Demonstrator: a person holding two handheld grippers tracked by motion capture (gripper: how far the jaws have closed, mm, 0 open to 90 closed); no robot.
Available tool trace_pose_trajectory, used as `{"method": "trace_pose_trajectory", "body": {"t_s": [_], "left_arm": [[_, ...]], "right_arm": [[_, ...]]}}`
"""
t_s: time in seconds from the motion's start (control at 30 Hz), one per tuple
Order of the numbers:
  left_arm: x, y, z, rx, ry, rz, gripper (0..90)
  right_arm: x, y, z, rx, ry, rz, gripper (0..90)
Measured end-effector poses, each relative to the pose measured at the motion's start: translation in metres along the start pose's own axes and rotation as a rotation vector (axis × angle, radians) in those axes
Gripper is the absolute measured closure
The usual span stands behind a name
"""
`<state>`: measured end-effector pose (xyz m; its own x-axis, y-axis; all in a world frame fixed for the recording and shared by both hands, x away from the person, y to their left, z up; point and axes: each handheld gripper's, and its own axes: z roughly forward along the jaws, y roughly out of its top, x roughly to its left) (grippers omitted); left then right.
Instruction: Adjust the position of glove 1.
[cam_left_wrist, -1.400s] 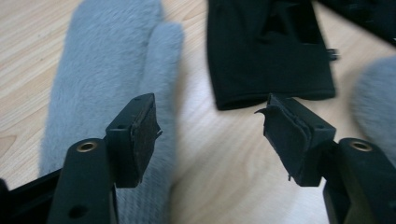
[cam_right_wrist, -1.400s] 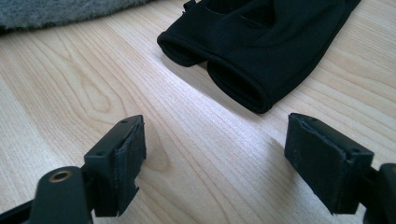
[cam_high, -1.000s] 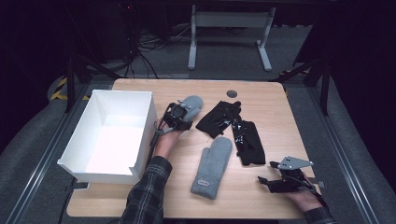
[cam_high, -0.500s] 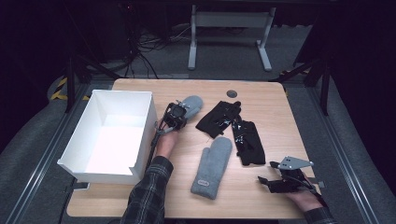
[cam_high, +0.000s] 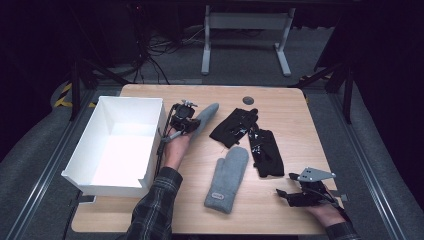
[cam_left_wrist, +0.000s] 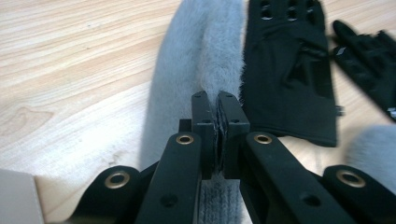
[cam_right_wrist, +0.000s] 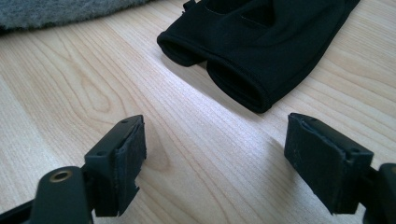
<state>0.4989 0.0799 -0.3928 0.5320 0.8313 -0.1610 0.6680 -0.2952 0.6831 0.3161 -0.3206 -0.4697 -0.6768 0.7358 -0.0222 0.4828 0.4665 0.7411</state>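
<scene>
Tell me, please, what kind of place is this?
Probably a lab or studio set up for recording. A wooden table stands on grey carpet among dark surroundings, cables trail on the floor behind it, and a person works with a hand-held left gripper.

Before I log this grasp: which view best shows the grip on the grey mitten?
The left gripper view: the left hand-held gripper pinches the grey mitten close-up. The high view shows it small; the right gripper view doesn't settle it.
</scene>
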Motion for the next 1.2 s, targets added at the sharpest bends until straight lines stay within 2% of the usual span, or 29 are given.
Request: {"method": "trace_pose_trajectory", "body": {"t_s": [0.1, 0.33, 0.7, 0.83, 1.13, 1.2], "left_arm": [[-0.004, 0.0, -0.006, 0.005, -0.029, -0.013, 87.9], [-0.023, -0.003, -0.03, -0.017, -0.083, -0.009, 87.9], [-0.044, -0.023, -0.055, -0.007, -0.14, 0.037, 87.9], [-0.052, -0.031, -0.065, -0.01, -0.189, 0.056, 87.9], [-0.061, -0.043, -0.074, -0.001, -0.195, 0.074, 87.9], [-0.061, -0.046, -0.076, -0.002, -0.213, 0.069, 87.9]], "right_arm": [[0.0, 0.0, 0.0, 0.0, 0.0, 0.0, 21.4], [0.0, 0.0, 0.0, 0.0, 0.0, 0.0, 21.4], [0.0, 0.0, 0.0, 0.0, -0.001, -0.002, 21.4], [0.0, 0.0, 0.0, 0.0, -0.001, -0.003, 21.4], [0.0, 0.0, 0.0, 0.0, -0.001, -0.004, 21.5], [0.0, 0.0, 0.0, 0.0, -0.001, -0.004, 21.5]]}}
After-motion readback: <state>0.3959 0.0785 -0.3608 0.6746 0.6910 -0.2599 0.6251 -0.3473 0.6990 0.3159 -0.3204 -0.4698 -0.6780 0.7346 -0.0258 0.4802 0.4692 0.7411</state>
